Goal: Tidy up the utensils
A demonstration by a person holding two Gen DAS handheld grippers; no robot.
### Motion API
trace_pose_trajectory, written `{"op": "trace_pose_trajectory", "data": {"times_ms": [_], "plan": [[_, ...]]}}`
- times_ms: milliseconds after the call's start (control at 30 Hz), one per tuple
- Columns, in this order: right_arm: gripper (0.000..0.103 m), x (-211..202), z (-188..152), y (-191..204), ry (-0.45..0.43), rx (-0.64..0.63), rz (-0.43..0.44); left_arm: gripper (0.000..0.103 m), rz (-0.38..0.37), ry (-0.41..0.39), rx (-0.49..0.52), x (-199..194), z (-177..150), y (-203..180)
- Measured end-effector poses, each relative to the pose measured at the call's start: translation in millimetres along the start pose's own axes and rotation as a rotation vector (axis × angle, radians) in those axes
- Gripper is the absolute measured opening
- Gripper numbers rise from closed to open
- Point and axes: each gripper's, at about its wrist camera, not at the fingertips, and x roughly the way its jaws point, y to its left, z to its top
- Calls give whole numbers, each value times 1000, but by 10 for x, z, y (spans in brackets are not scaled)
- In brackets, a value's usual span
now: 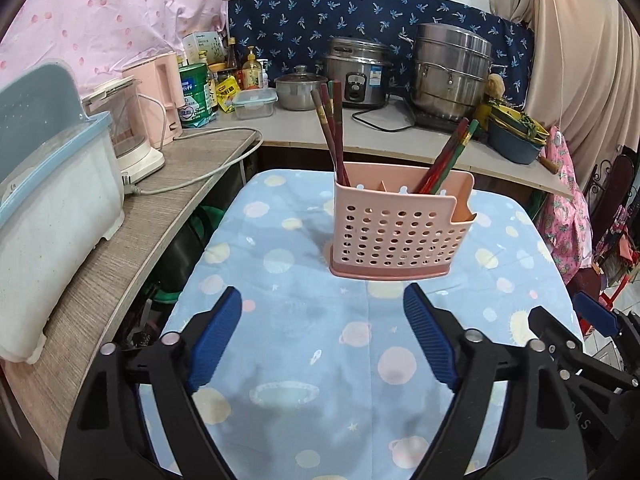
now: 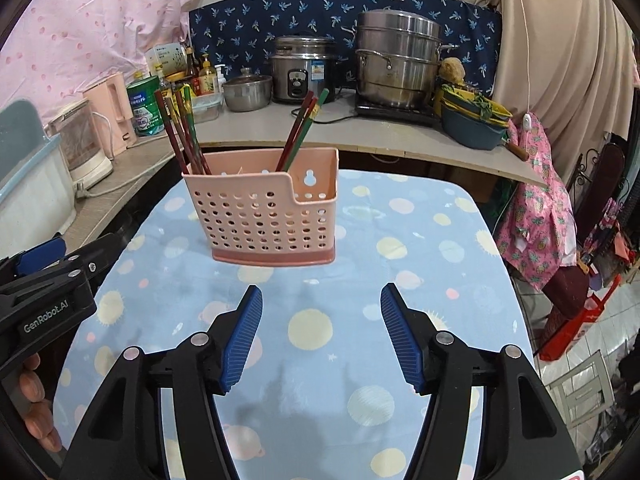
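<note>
I see a pink perforated utensil caddy standing upright mid-table on a blue spotted cloth, bare cloth all round it, counters close on the left and behind. Two clusters of red-and-green chopsticks lean in its end compartments; exact count unclear. My left gripper and right gripper hover near it, both jaws spread, empty

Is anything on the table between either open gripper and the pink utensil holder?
Nothing visible. Only bare tablecloth lies between the left gripper, the right gripper and the pink utensil holder; both sets of jaws are open and empty.
</note>
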Motion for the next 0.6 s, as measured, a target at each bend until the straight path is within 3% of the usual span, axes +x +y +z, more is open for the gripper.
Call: {"op": "trace_pose_trajectory", "data": {"times_ms": [600], "plan": [[84,154,-173,-20,36,-13,-35,91,7,41,40,144,-171,-149]]}}
